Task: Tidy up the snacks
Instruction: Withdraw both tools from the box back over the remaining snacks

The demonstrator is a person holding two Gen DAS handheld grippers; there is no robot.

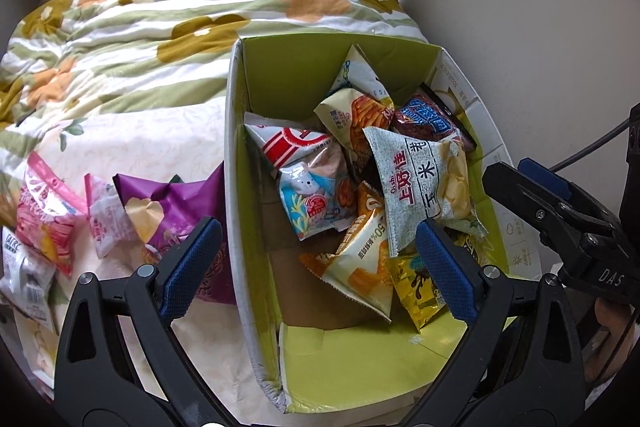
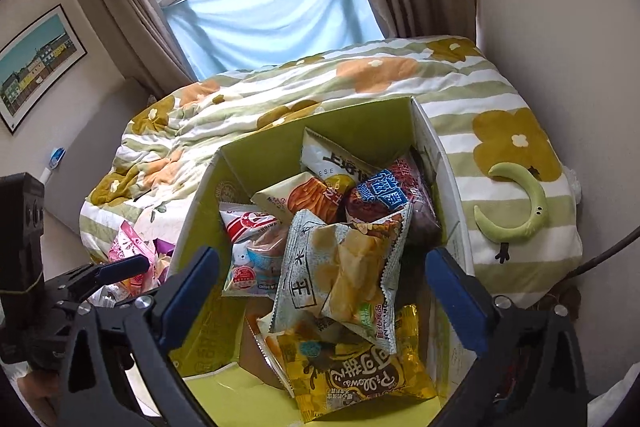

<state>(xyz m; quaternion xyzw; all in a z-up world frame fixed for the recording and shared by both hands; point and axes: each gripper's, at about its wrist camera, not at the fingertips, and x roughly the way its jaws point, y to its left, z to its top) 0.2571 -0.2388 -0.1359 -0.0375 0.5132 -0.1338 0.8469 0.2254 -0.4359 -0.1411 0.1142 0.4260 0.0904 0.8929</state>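
Both the right tongs and the left tongs gape wide and grip nothing. The pale speckled crinkly chip bag lies just beyond, atop the pile in the green-lined cardboard box on the bed. It looks light, puffy and probably slippery with crushable contents, so pinch a sealed edge; the purple foil bag outside the box should handle likewise.

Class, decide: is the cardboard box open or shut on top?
Open. The cardboard box has no lid, and the grey-green chip bag lies visible inside.

grey chip bag: "Oishi" | yellow packet: "Pillows" | right gripper: "DAS"
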